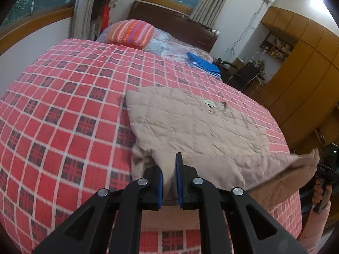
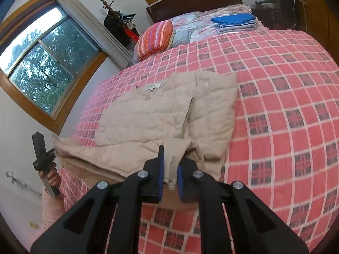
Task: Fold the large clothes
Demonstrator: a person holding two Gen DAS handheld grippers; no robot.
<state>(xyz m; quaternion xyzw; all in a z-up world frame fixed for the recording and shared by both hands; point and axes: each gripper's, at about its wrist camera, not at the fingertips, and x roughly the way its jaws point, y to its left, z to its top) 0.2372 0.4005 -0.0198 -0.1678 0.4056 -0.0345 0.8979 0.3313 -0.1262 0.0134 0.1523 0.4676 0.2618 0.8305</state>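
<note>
- One garment is in play: a beige quilted jacket (image 1: 190, 122), lying flat on the red checked bed (image 1: 63, 105), its near hem lifted off the cover and stretched between the two grippers.
- Left gripper (image 1: 169, 167): its blue-padded fingers (image 1: 179, 180) are nearly closed, pinching a bunched corner of the hem; the rest of the jacket spreads ahead of the fingertips and off to their right.
- Right gripper (image 2: 170, 160): its fingers (image 2: 161, 169) are likewise nearly closed on the opposite hem corner, cloth bulging up between them; the jacket body lies ahead of them and to their left.
- Each wrist view also catches the other gripper at its edge, held in a hand (image 2: 53, 177), with the hem sagging in a shallow curve between the two holds.
- Handling, as I judge it: light, soft and puffy, with a smooth shell that may slip from a shallow pinch; it drapes rather than holds shape, so the two corners need to travel together and level, or the fold line will skew. Hem corners look like the right places to hold.
- Count: one jacket, one sewn label (image 2: 153, 86) near its collar, two grippers, one striped pillow (image 1: 131, 32) beyond the fingers at the bed's head, and one stack of folded blue cloth (image 2: 235, 22) farther right.
</note>
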